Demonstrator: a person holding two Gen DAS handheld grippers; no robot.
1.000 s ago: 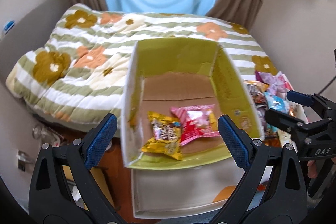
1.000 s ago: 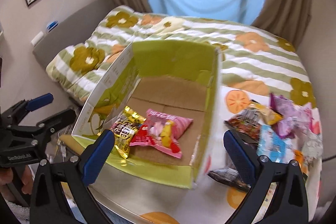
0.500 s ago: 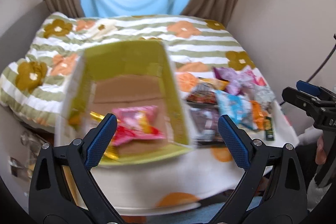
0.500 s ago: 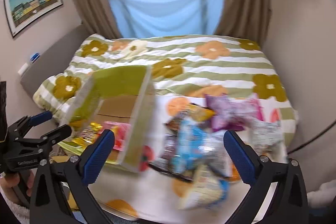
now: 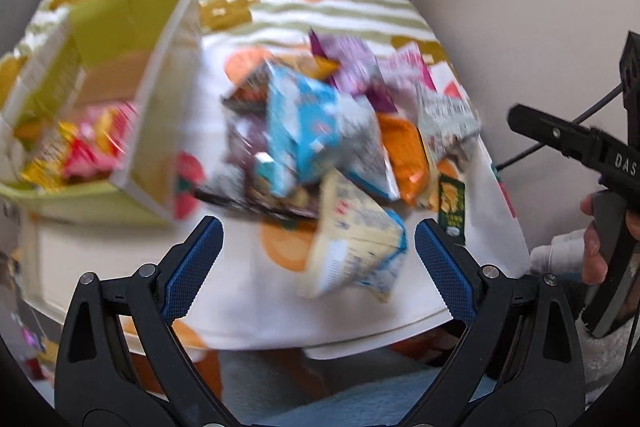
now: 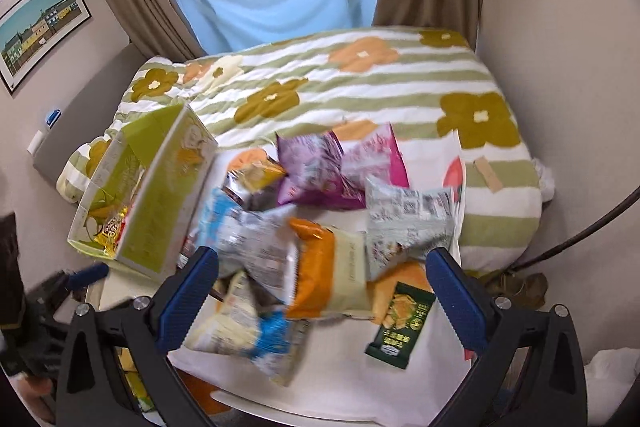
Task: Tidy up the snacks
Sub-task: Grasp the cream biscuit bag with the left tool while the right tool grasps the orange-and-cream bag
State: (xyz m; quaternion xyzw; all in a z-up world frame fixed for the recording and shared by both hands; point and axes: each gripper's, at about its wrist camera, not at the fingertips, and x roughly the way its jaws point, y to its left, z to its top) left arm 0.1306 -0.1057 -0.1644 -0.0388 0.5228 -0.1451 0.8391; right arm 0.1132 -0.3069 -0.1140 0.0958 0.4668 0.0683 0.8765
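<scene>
1. "DAS" in pale letters runs along the black right gripper (image 5: 592, 147), seen from the left wrist.
2. Print on the snack packets (image 6: 320, 259) is way too blurred to read.

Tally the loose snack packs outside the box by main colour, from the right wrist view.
Purple pack: 1
Pink pack: 1
Orange pack: 1
Dark green pack: 1
Grey-white packs: 2
Light blue pack: 1
Cream-and-blue pack: 1
Yellow-brown pack: 1
Total: 9 that show clearly; darker packs underneath are too hidden to count.
</scene>
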